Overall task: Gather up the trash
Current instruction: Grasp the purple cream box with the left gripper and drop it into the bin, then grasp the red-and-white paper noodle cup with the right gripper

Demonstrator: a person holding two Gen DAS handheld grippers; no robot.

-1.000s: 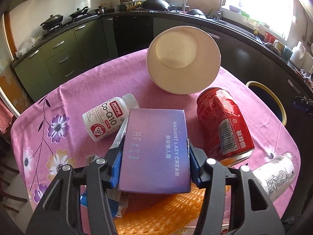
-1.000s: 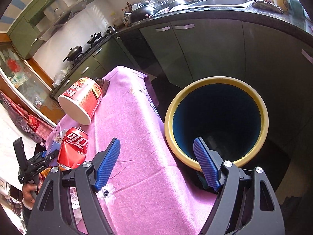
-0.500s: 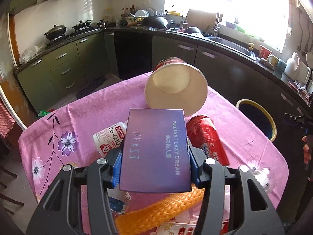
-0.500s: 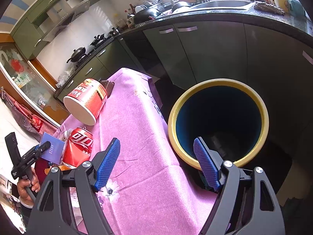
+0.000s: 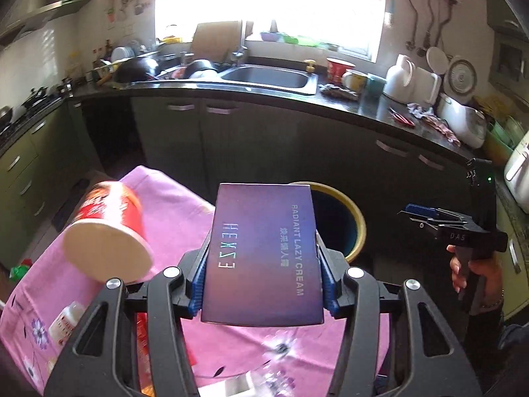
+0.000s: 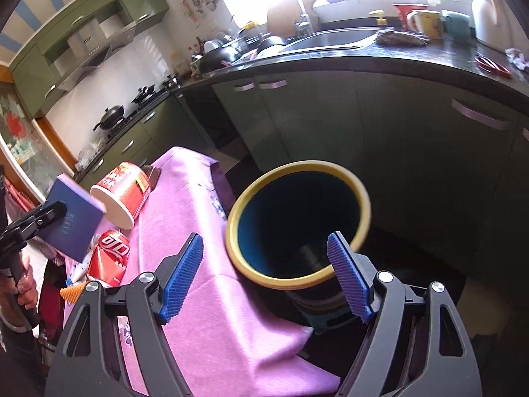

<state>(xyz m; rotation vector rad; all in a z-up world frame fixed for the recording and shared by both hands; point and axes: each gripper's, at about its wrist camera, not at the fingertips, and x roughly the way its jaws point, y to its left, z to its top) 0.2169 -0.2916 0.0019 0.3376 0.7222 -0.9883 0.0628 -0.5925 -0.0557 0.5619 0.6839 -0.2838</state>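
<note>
Left gripper fingers clamp the purple box; right gripper fingers spread wide, empty.

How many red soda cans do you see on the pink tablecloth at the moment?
1: the red soda can lies near the noodle cup, below the held purple box. Others may be hidden.

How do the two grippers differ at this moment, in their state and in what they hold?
The left gripper is shut on the purple box, lifted above the pink tablecloth; the right gripper is open and holds nothing, near the yellow-rimmed bin. Both have blue pads and black frames.
</note>
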